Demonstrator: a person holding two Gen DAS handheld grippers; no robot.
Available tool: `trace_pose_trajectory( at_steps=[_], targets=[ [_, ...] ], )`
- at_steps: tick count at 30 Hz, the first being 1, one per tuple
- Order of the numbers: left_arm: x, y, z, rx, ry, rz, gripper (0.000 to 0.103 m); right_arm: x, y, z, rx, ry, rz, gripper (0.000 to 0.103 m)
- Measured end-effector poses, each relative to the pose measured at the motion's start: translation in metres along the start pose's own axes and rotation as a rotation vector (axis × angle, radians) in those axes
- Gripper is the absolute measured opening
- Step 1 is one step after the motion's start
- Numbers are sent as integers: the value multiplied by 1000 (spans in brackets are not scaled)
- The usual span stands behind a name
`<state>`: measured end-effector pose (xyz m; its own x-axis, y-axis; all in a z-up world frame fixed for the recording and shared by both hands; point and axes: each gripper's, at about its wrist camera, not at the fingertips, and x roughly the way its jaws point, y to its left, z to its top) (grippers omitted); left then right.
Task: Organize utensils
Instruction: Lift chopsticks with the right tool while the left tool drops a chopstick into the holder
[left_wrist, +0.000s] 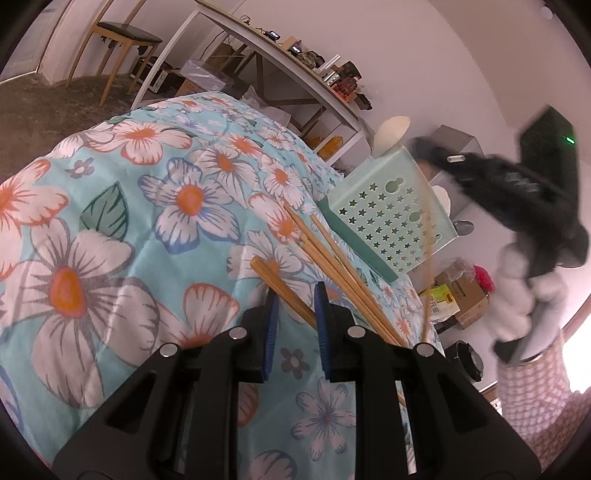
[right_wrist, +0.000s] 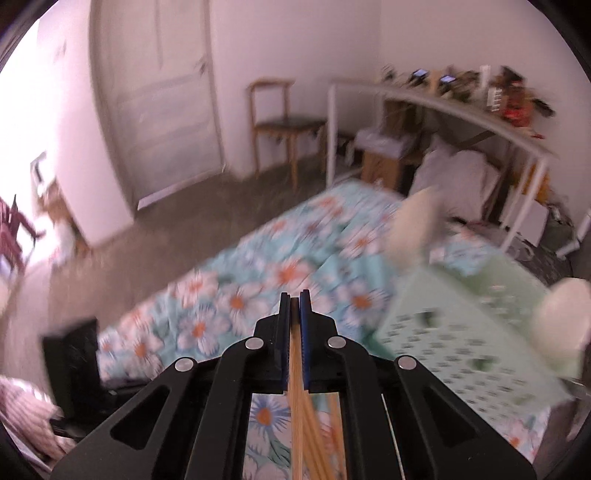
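Observation:
Several wooden chopsticks (left_wrist: 332, 266) lie on the floral cloth (left_wrist: 110, 221), fanned out just ahead of my left gripper (left_wrist: 297, 295). Its blue-padded jaws stand apart with one chopstick pair crossing between them, not clamped. A mint-green utensil holder (left_wrist: 391, 206) with star holes stands at the right, white spoons (left_wrist: 389, 134) sticking out of it. My right gripper (right_wrist: 294, 297) is shut on a chopstick (right_wrist: 295, 387) and holds it above the cloth; that view is motion-blurred. The holder (right_wrist: 461, 343) is to its right. The right gripper also shows in the left wrist view (left_wrist: 491, 177), above the holder.
A white shelf table (left_wrist: 295, 70) with clutter runs behind the bed. A wooden chair (left_wrist: 118, 40) stands on the floor beyond. A cardboard box (left_wrist: 458, 295) sits beside the bed at the right. A door (right_wrist: 166, 92) is on the far wall.

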<state>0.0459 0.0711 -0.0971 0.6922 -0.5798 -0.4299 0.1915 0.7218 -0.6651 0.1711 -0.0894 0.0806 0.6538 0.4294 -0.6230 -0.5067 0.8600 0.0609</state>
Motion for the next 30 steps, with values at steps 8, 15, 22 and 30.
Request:
trace_pose_trajectory(
  at_steps=[8, 15, 22, 30],
  targets=[
    [-15, -17, 14, 4, -25, 38, 16, -94, -34, 0, 98, -193, -73, 5],
    [-44, -60, 50, 74, -121, 18, 9, -140, -55, -12, 167, -316, -93, 5],
    [-68, -122, 97, 231, -245, -64, 5, -171, -70, -16, 211, -423, -87, 5],
    [-64, -200, 158, 381, -436, -158, 5, -210, -84, -19, 228, -541, -91, 5]
  ],
)
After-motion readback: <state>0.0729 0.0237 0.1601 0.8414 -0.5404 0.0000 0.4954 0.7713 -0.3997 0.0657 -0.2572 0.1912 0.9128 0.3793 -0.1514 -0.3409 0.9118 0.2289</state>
